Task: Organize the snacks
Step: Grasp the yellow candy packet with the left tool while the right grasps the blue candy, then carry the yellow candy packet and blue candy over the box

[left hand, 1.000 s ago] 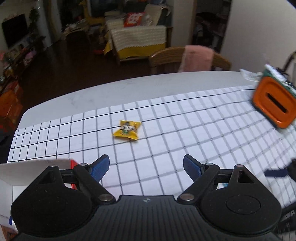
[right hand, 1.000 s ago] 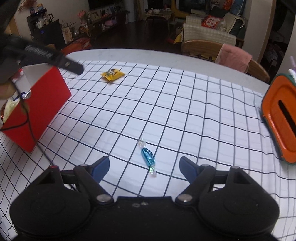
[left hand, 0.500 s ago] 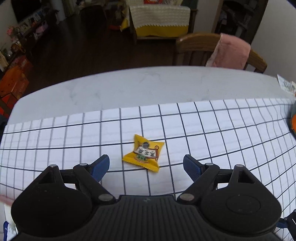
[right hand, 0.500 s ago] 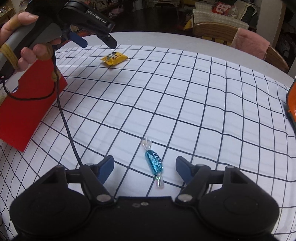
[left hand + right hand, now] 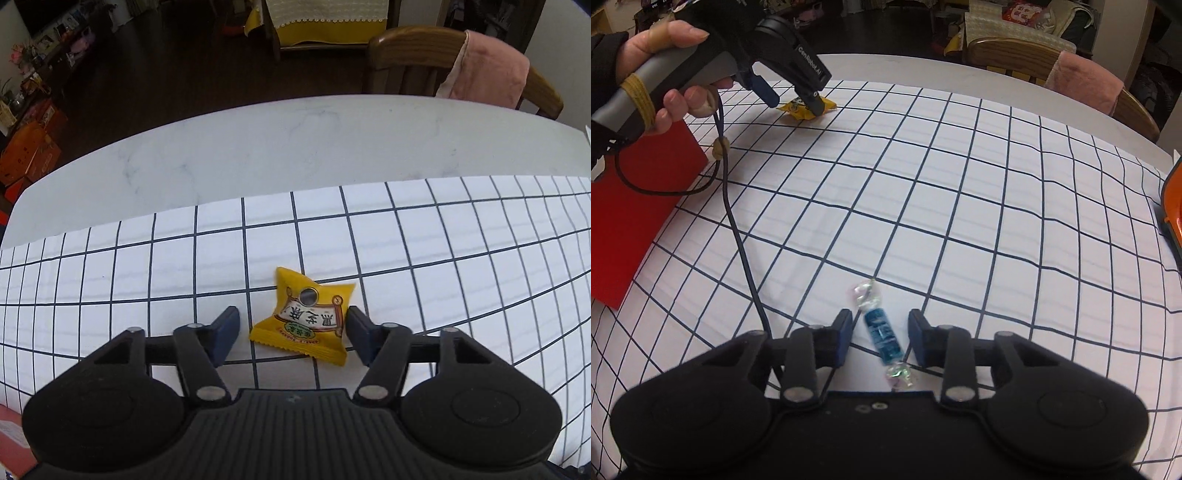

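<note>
We now see both tools dropped from wide-open to closing: left tool (image 5: pixel 291 334) around the yellow snack packet (image 5: pixel 308 319) mid-frame, right tool (image 5: pixel 879 334) around the blue candy (image 5: pixel 882 332) on the desk (image 5: pixel 258 144), neither clenched yet, so pickups look imminent.

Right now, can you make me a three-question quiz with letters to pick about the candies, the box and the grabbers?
1. Where is the yellow snack packet?
A. inside the red box
B. between the left gripper's fingers
C. on the chair

2. What colour is the twist-wrapped candy?
A. blue
B. pink
C. green

3. What are the right gripper's jaws doing?
A. clamped on the cable
B. closing around the candy, not yet pressing it
C. closed with nothing near them

Answers: 1 B, the packet lies on the checked cloth between the left gripper pads. 2 A, its body is shiny blue with clear twisted ends. 3 B, the right gripper has gaps showing on both sides of the candy.
</note>
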{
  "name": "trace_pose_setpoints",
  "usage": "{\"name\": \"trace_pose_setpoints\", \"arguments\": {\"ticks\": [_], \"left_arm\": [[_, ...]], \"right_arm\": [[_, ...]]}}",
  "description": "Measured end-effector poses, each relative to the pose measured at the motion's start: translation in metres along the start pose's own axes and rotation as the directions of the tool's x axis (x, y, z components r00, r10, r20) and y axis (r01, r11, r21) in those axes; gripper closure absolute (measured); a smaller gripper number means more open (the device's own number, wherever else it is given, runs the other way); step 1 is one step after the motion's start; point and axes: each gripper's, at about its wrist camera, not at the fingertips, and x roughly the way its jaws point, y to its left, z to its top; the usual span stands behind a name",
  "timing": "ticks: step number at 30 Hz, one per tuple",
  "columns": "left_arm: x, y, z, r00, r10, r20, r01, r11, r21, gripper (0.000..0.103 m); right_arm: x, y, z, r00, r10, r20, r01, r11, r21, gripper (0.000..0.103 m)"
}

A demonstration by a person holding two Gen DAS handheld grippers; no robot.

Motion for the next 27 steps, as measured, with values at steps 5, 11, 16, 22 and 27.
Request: {"name": "trace_pose_setpoints", "arguments": {"ticks": [5, 11, 16, 22, 27], "left_arm": [[0.006, -0.002, -0.002, 1.0, -0.004, 0.009, 0.004, 1.0, 0.005, 0.052], [-0.004, -0.001, -0.025, 1.0, -0.022, 0.015, 0.022, 1.0, -0.001, 0.053], [-0.025, -0.004, -0.053, 0.998, -0.063, 0.015, 0.063, 0.998, 0.001, 0.053], [-0.067, -0.009, -0.085, 0.992, -0.121, 0.042, 0.121, 0.993, 0.001, 0.053], [-0.109, -0.008, -0.109, 0.983, -0.163, 0.08, 0.163, 0.987, 0.005, 0.053]], "right_arm": [[0.001, 0.005, -0.002, 0.999, -0.032, 0.015, 0.032, 0.999, -0.01, 0.085], [-0.002, 0.006, -0.006, 0.999, -0.015, 0.032, 0.014, 0.999, 0.034, 0.092], [-0.01, 0.0, -0.018, 0.999, 0.021, 0.044, -0.026, 0.992, 0.123, 0.092], [-0.029, -0.008, -0.035, 0.996, 0.044, 0.073, -0.059, 0.974, 0.22, 0.092], [-0.055, -0.005, -0.045, 0.992, 0.052, 0.111, -0.079, 0.962, 0.261, 0.092]]}}
